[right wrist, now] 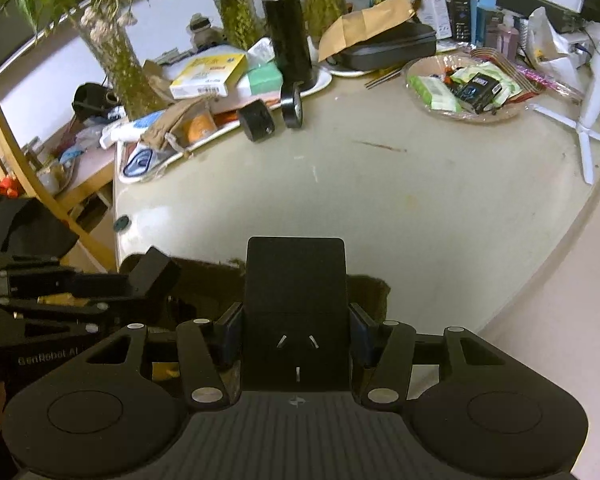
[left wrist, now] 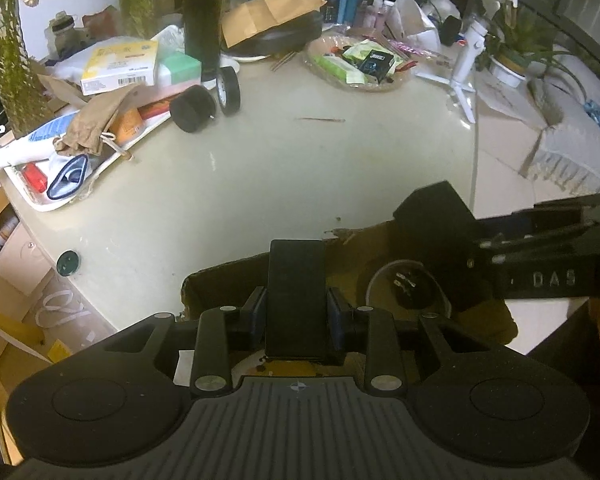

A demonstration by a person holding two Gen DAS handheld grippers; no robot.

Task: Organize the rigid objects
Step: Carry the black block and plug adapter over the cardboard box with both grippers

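My left gripper [left wrist: 297, 316] is shut on a black rectangular block [left wrist: 297, 296], held upright over a brown cardboard box [left wrist: 228, 284] at the table's near edge. My right gripper [right wrist: 296, 332] is shut on a black power adapter [right wrist: 296, 304] whose three metal prongs face the camera, also above the box [right wrist: 204, 284]. In the left wrist view the right gripper with its adapter [left wrist: 432, 216] comes in from the right. In the right wrist view the left gripper with its block [right wrist: 154, 276] comes in from the left. A white bowl [left wrist: 404, 292] with dark bits sits inside the box.
Two black tape rolls [left wrist: 204, 106] lie at the back of the cream table [left wrist: 300, 168]. A white tray [left wrist: 60, 184] of clutter sits left, a black flask [left wrist: 202, 16] behind, a basket of packets [left wrist: 356, 64] and a white tripod [left wrist: 464, 76] at the right.
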